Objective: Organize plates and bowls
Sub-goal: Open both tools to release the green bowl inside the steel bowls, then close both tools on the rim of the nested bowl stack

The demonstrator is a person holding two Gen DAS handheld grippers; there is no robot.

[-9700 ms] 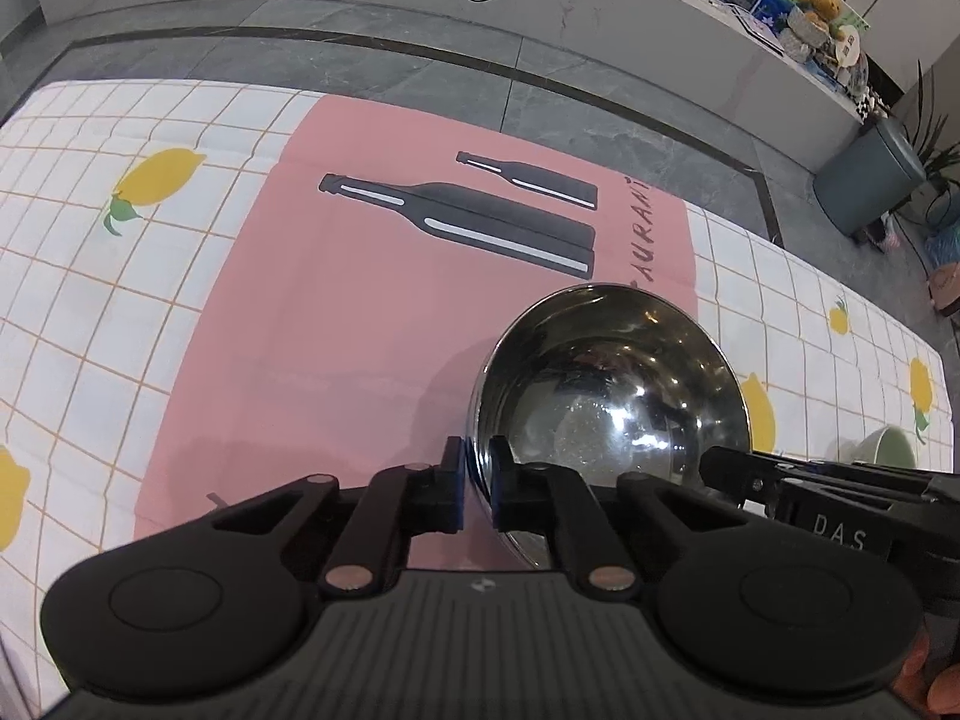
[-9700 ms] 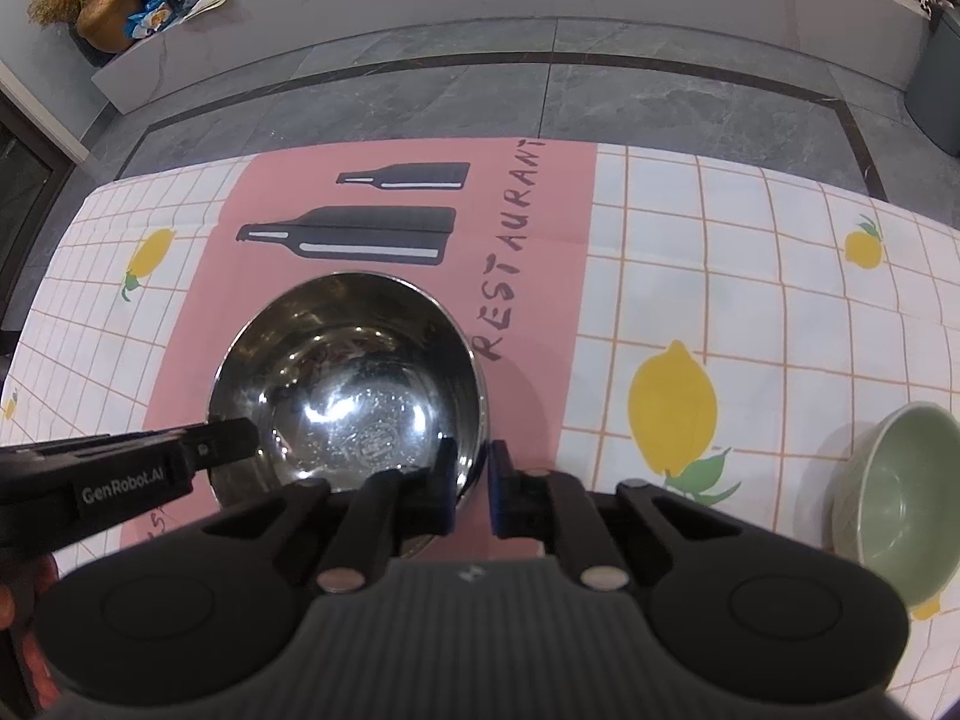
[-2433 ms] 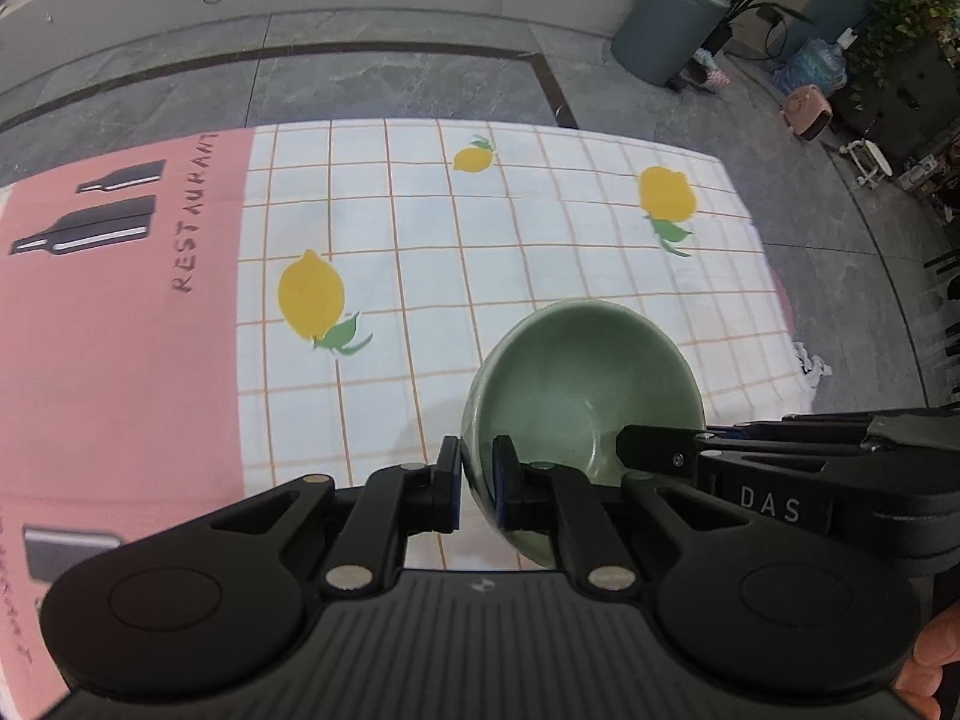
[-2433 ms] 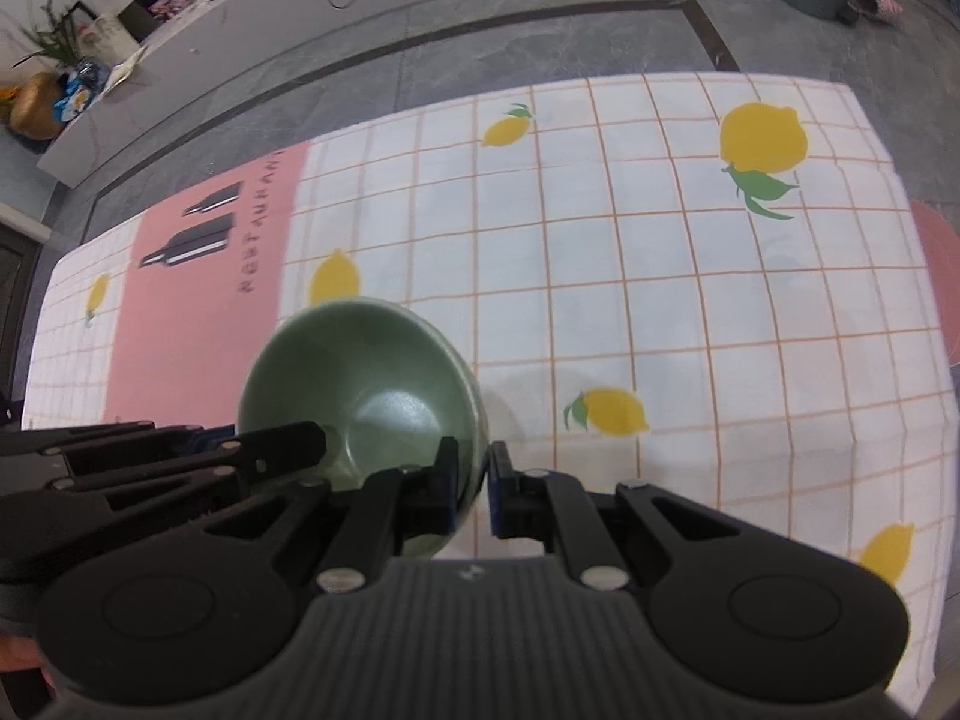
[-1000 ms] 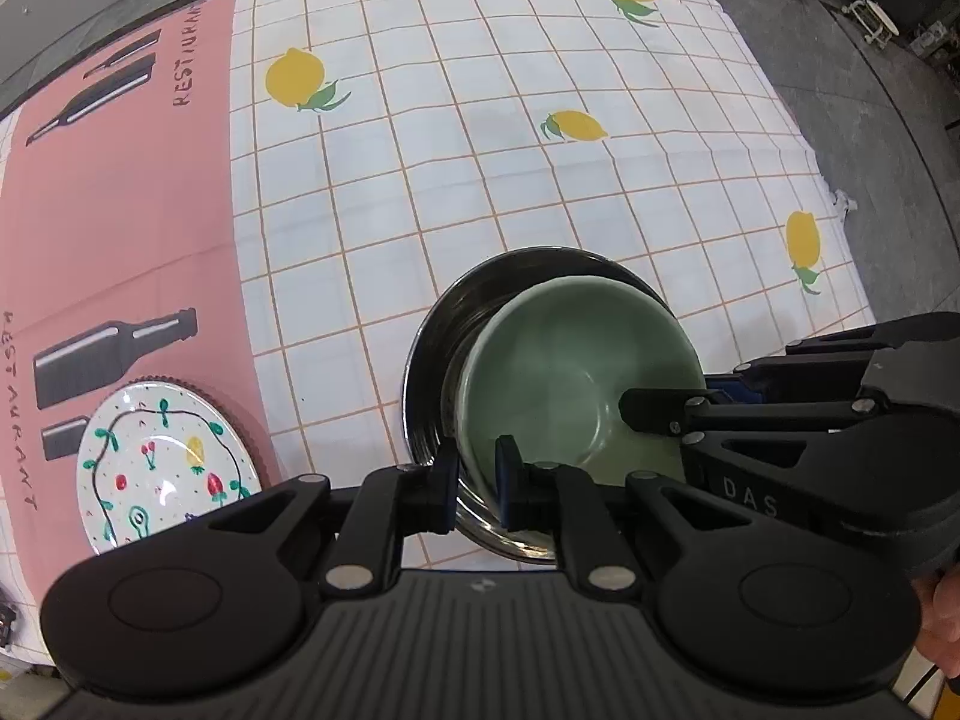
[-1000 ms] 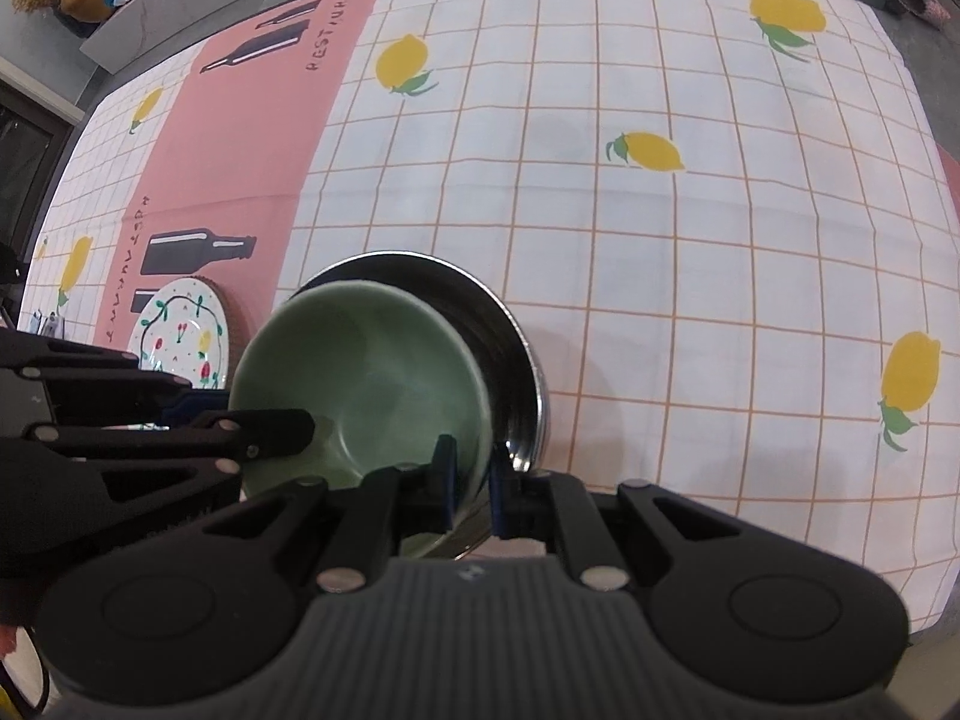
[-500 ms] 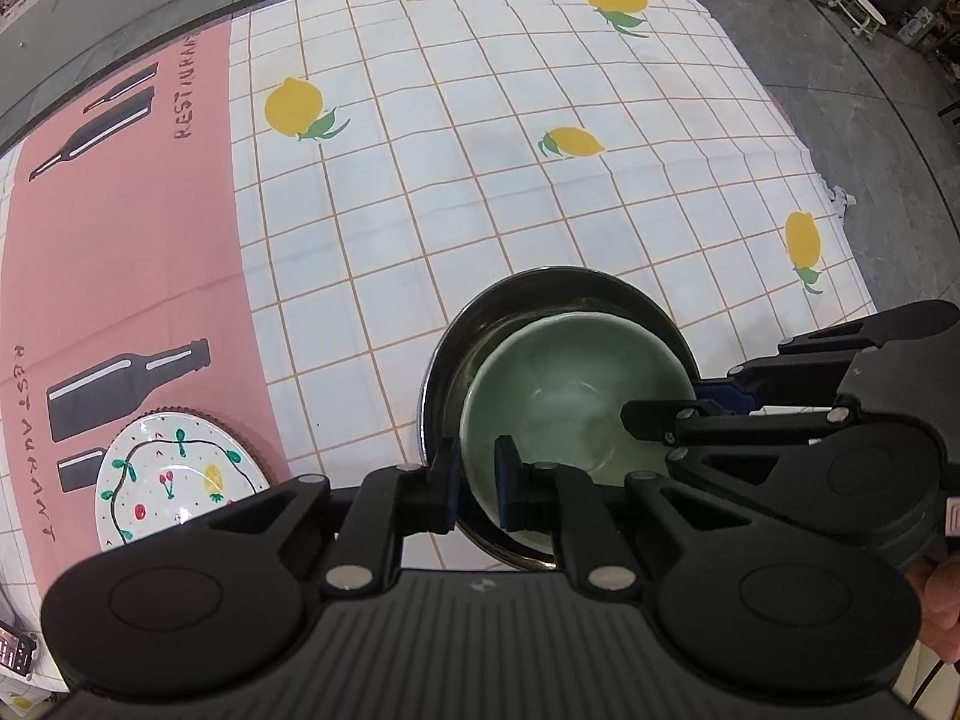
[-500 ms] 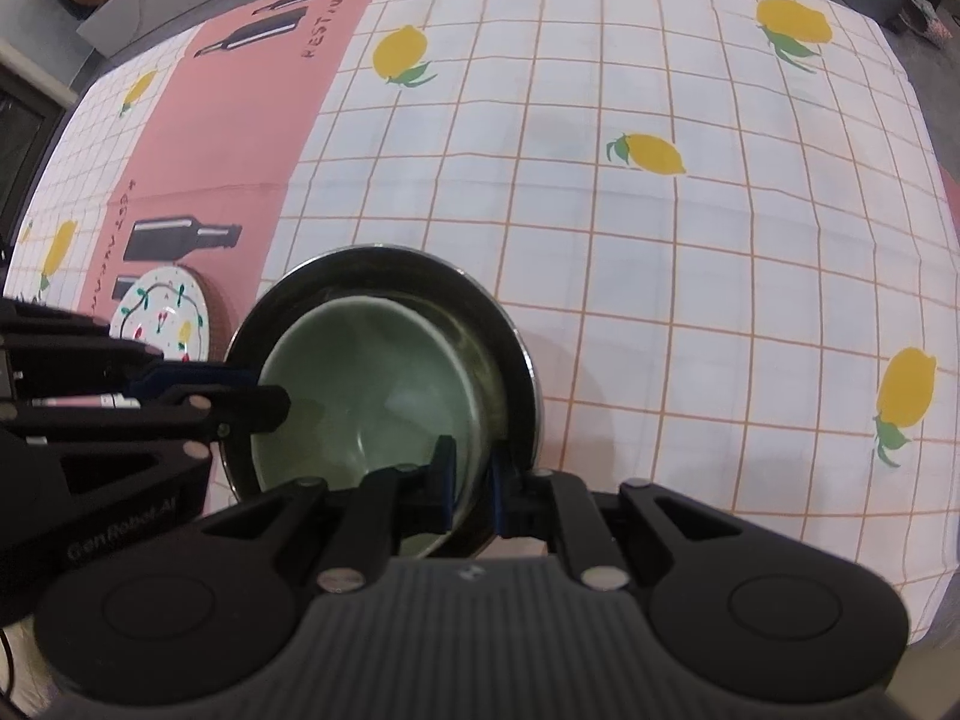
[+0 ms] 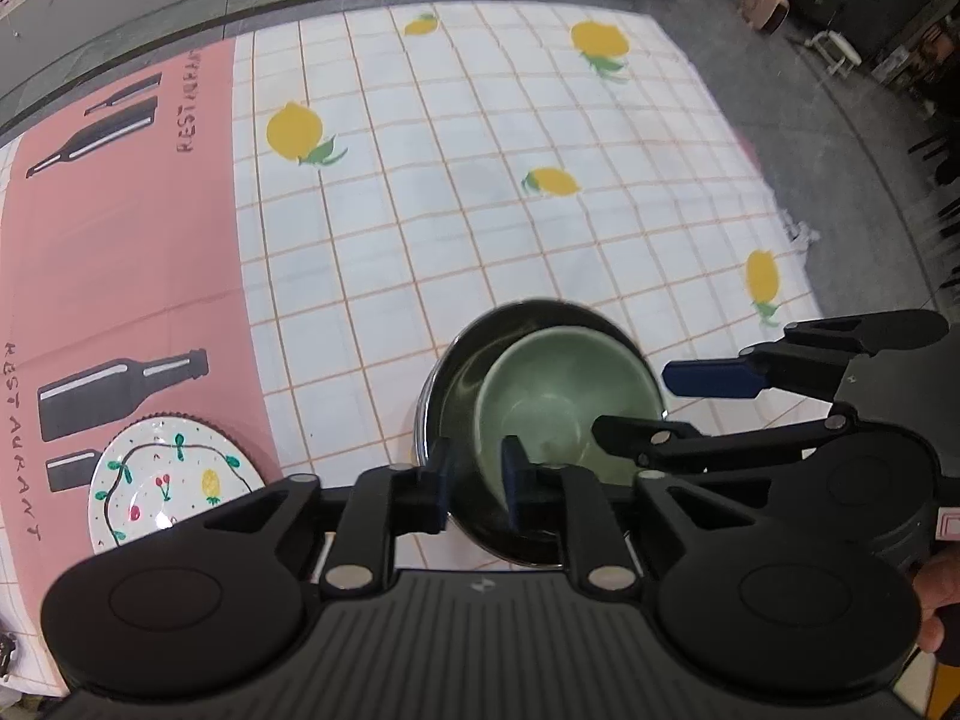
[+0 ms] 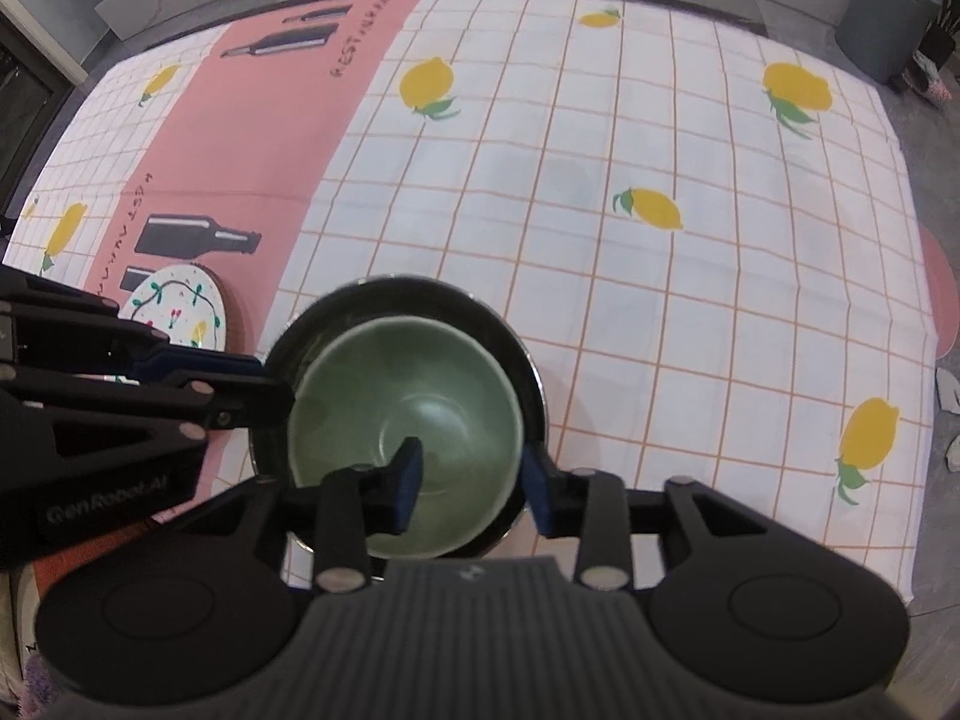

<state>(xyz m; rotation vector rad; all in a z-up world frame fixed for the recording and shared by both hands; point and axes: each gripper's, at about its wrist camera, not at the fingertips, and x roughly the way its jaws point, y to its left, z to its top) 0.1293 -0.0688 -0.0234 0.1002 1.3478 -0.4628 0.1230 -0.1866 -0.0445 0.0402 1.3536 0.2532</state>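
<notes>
A green ceramic bowl (image 9: 564,396) (image 10: 414,420) sits nested inside a larger steel bowl (image 9: 456,372) (image 10: 528,360) on the tablecloth near its front edge. My left gripper (image 9: 477,483) is open, its jaws parted around the near-left rims of both bowls. My right gripper (image 10: 474,474) is open, its jaws standing apart astride the green bowl's near-right rim. Each gripper shows in the other's view, the right (image 9: 708,402) and the left (image 10: 240,378), both with jaws apart at the bowls' sides.
A small painted plate (image 9: 162,486) (image 10: 180,306) lies left of the bowls on the pink strip. The checked lemon tablecloth (image 9: 480,180) stretches beyond. A grey bin (image 10: 882,12) stands on the floor past the table's far right corner.
Both grippers have opened and let go of the green bowl, which now rests inside the steel bowl. Both have pulled back slightly.
</notes>
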